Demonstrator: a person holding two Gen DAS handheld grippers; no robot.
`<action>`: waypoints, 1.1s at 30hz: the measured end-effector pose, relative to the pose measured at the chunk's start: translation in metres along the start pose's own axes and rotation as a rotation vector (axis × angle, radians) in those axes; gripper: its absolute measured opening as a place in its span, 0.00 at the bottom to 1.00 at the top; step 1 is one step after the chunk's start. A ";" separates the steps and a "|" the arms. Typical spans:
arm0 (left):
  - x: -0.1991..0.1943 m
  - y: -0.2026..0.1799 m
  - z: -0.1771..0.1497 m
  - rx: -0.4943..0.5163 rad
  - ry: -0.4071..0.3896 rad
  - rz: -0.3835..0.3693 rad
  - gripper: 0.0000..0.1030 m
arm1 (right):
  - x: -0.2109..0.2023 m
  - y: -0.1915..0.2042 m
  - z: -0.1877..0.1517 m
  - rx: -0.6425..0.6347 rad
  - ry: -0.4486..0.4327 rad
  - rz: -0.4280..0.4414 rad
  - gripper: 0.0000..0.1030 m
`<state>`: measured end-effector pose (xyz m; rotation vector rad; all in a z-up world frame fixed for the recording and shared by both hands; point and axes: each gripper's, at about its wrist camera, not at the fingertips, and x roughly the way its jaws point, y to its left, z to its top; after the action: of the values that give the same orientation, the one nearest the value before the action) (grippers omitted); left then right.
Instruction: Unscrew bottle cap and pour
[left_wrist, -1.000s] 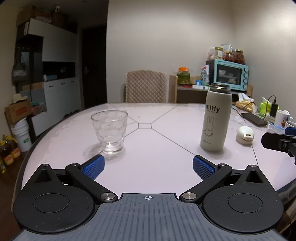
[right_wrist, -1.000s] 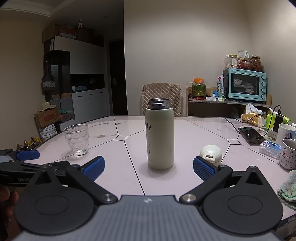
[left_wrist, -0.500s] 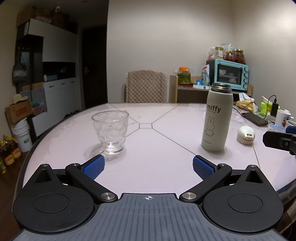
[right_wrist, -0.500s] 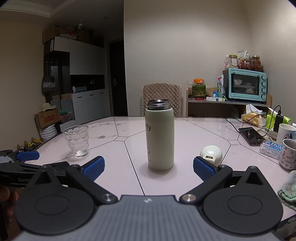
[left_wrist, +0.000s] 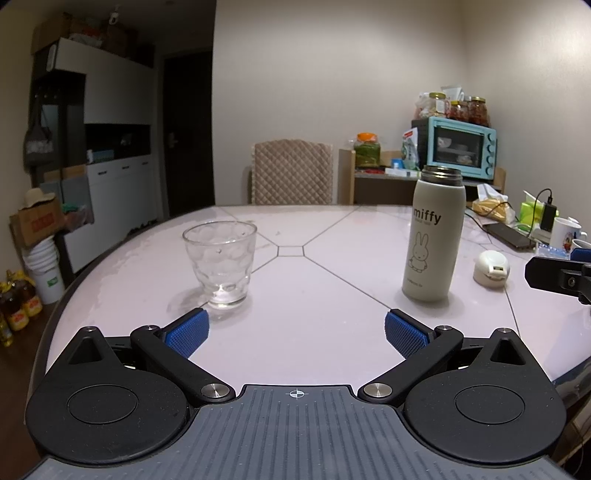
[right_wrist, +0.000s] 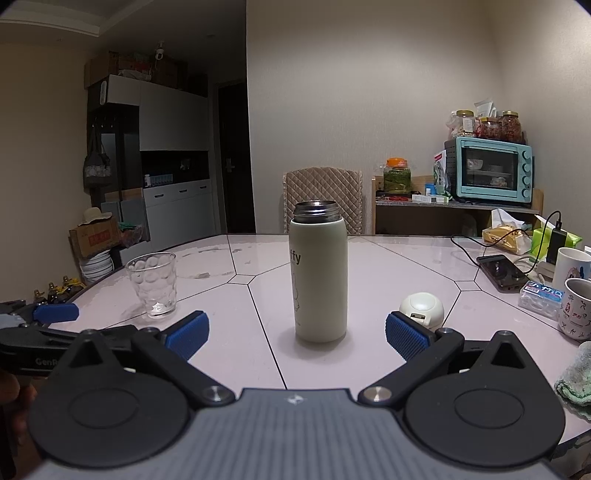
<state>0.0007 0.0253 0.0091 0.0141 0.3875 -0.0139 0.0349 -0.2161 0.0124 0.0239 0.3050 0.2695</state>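
A cream "miffy" bottle (left_wrist: 433, 236) stands upright on the table with its steel threaded neck bare; it shows dead ahead in the right wrist view (right_wrist: 319, 273). Its white cap (left_wrist: 492, 268) lies on the table to the bottle's right, also in the right wrist view (right_wrist: 423, 307). An empty clear glass (left_wrist: 221, 264) stands to the left, seen too in the right wrist view (right_wrist: 152, 285). My left gripper (left_wrist: 296, 334) is open and empty, short of glass and bottle. My right gripper (right_wrist: 297, 334) is open and empty, short of the bottle.
The pale round table (left_wrist: 295, 280) has dark seams. At its right side lie a phone on a cable (right_wrist: 500, 271), mugs (right_wrist: 570, 264), a small packet (right_wrist: 542, 297) and a green cloth (right_wrist: 578, 376). A quilted chair (right_wrist: 323, 199) stands behind.
Both views have shifted only slightly; the bottle sits a touch farther right in the left wrist view. Nothing on the table has moved.
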 end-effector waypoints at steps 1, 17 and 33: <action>0.000 -0.002 0.000 0.000 0.000 0.001 1.00 | 0.002 0.000 0.001 0.000 0.000 0.000 1.00; 0.009 -0.025 -0.004 -0.001 -0.001 0.012 1.00 | -0.006 -0.003 -0.003 0.000 -0.015 0.004 1.00; 0.031 -0.016 0.003 0.002 0.013 0.024 1.00 | 0.020 -0.002 0.007 -0.002 -0.035 -0.008 1.00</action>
<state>0.0299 0.0089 0.0003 0.0204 0.3998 0.0099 0.0558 -0.2124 0.0136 0.0250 0.2698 0.2614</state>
